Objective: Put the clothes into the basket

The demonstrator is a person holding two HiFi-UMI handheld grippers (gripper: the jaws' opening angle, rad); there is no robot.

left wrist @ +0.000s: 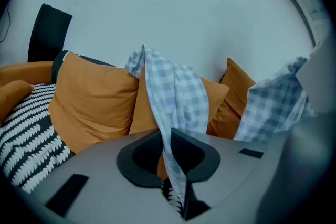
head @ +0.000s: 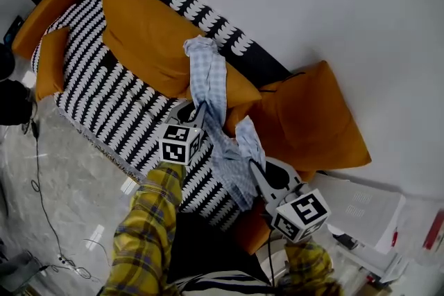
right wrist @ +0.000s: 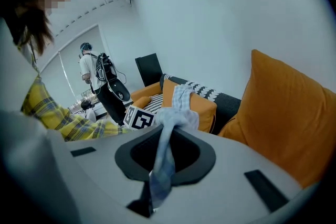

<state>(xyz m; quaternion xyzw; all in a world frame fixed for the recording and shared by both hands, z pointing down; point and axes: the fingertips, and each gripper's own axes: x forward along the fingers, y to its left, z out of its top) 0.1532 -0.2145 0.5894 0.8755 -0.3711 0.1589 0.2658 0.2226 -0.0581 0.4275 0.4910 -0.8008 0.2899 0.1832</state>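
A pale blue checked garment (head: 210,80) hangs over an orange back cushion (head: 149,38) of the black-and-white patterned sofa (head: 104,100) and runs down between both grippers. My left gripper (head: 200,111) is shut on its upper part; in the left gripper view the cloth (left wrist: 176,97) runs straight down into the pinched jaws (left wrist: 169,136). My right gripper (head: 255,166) is shut on the lower end, where the cloth (right wrist: 177,113) bunches and drops into its jaws (right wrist: 167,134). No basket shows in any view.
A large orange cushion (head: 312,121) leans at the sofa's right end. White boxes and papers (head: 361,211) lie at the lower right. Cables (head: 48,218) trail over the pale floor at left. A person with a backpack (right wrist: 97,73) stands far off in the right gripper view.
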